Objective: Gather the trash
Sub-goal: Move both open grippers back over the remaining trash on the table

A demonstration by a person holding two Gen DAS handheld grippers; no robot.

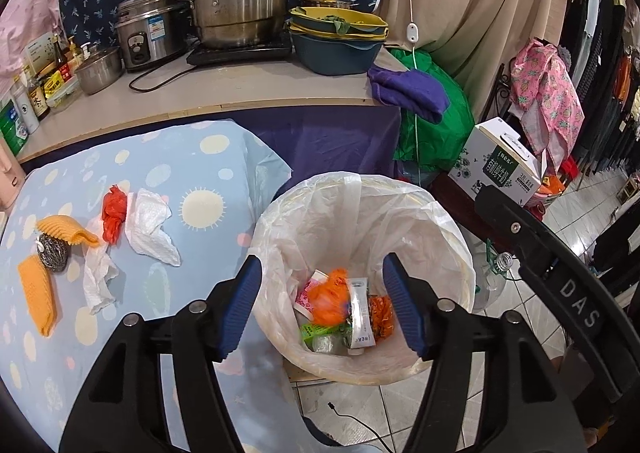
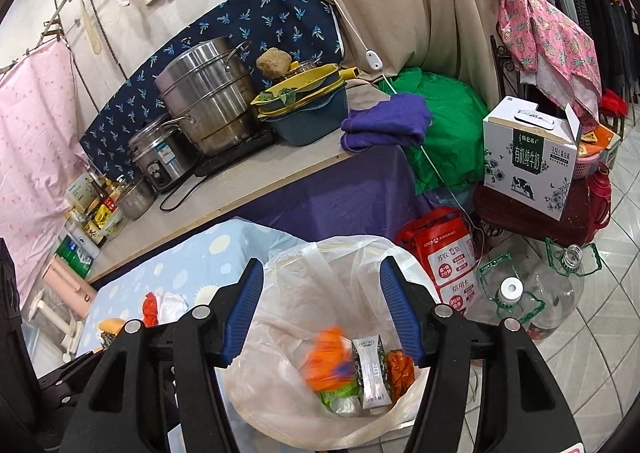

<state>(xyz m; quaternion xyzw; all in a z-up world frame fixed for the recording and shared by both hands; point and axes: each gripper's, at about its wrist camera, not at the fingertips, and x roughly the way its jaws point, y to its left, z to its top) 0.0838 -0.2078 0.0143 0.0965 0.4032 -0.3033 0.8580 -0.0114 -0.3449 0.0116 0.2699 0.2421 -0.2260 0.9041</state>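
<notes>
Both hand-held grippers hang over the round bin lined with a thin white plastic bag point(image 1: 362, 237), placed there so that whatever they let go lands inside. The left gripper point(image 1: 324, 307) has its blue ribbed pads spread apart with nothing between them. The right gripper point(image 2: 322, 313) is likewise parted and empty. At the bottom of the liner lie a crumpled orange plastic bag point(image 1: 330, 295), blurred in both views, a white foil sachet point(image 1: 360, 317) and a green wrapper point(image 1: 316, 331). More trash waits on the pale blue table cover with sun and dot print point(image 1: 192, 165) beside the bin: a crumpled white paper towel point(image 1: 152, 227), a scrunched red plastic bag point(image 1: 113, 211) and another white tissue point(image 1: 98, 277). Two orange ribbed sponge cloths point(image 1: 38, 293) and a steel wool scourer point(image 1: 52, 253) lie near them, probably cleaning tools rather than rubbish.
</notes>
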